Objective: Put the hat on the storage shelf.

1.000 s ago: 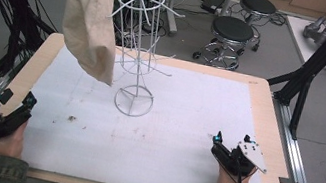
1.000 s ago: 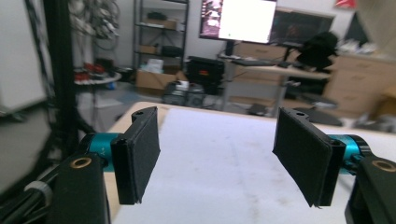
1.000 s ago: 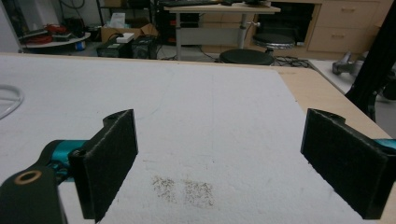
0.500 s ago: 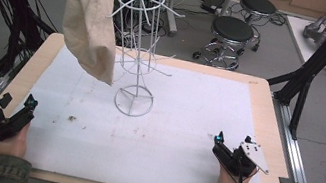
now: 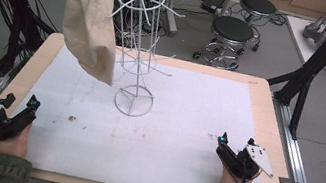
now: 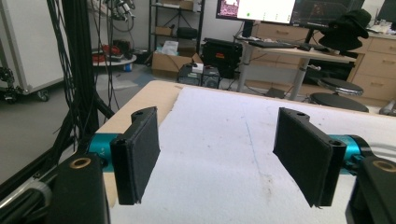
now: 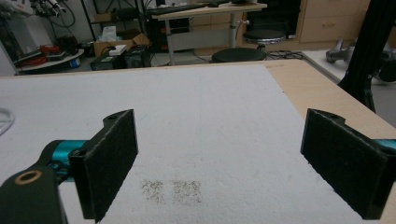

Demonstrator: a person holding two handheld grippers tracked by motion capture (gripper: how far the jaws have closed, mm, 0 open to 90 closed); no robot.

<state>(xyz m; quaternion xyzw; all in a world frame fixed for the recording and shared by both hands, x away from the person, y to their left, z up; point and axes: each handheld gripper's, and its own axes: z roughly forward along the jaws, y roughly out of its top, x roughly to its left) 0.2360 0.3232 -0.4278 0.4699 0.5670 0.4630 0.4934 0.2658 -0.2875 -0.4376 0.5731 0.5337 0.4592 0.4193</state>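
I see a matt beige cloth bag [image 5: 91, 23] on a glossy white wire rack [image 5: 138, 51], above a rough white mat [image 5: 180, 125] over pale wood table [image 5: 269, 110].

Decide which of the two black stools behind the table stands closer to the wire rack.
The nearer black stool, just beyond the table's far edge, stands closer to the wire rack; the other stool sits farther back and right.

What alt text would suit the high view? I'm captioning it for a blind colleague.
A cream cloth bag hangs from a white wire rack standing at the back of a white-covered table. Near the front edge, a person's hands hold the left gripper and the right gripper, both open, empty and well apart from the rack.
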